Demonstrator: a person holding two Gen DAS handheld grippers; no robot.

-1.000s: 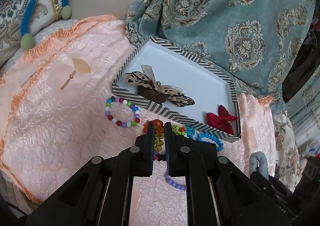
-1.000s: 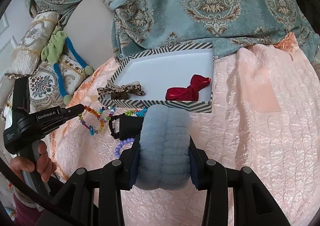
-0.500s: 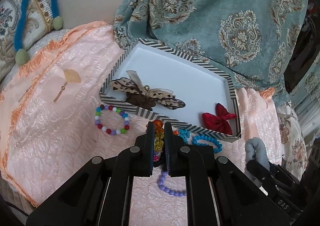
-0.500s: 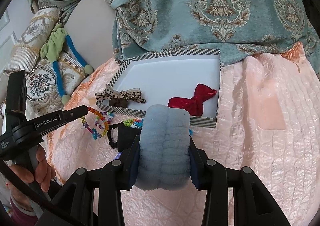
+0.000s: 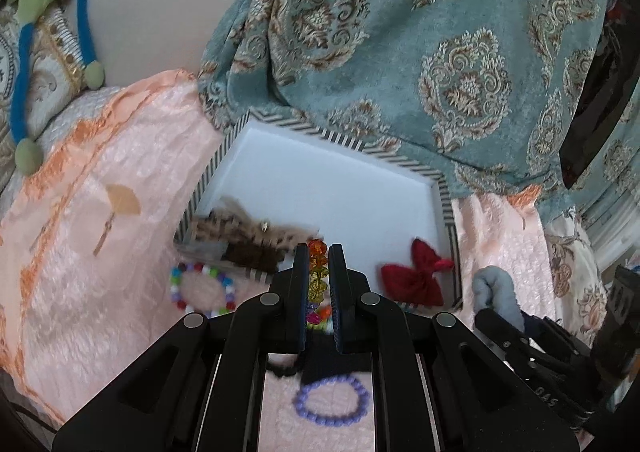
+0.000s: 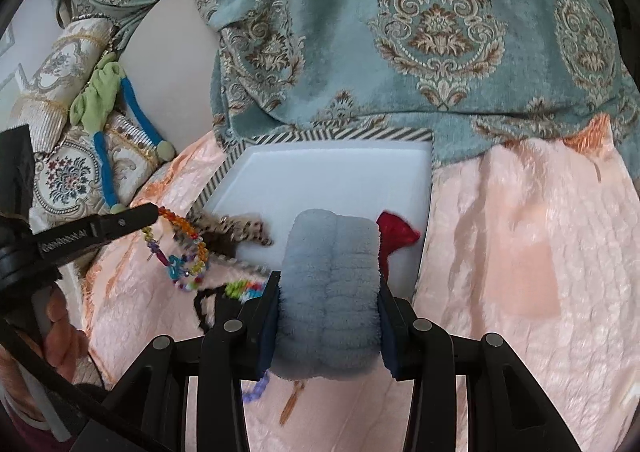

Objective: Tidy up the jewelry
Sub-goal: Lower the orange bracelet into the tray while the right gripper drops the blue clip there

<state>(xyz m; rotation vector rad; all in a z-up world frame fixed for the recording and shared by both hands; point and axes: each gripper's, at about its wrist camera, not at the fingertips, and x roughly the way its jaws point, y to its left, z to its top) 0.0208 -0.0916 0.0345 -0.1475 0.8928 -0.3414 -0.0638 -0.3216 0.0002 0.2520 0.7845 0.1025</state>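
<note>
Nearest, left tool [image 5: 319,272] clenched on a beaded bracelet [image 5: 318,272], amber and orange beads pinched between the tips, the rest dangling in a loop [image 6: 182,248] above the pink bedspread [image 5: 100,292]. Right tool [image 6: 329,292] clamped around a fluffy blue-grey scrunchie [image 6: 330,292], held level and pointing toward the tray. Just beyond, lying on the bedspread: purple bead bracelet [image 5: 332,402] and multicolour bead bracelet [image 5: 202,290]. Farther on, striped-rim tray [image 5: 446,192] holding a leopard bow [image 5: 240,240] by its near left corner and a red bow [image 5: 414,274] by its near right. Behind, teal damask fabric [image 5: 440,52].
</note>
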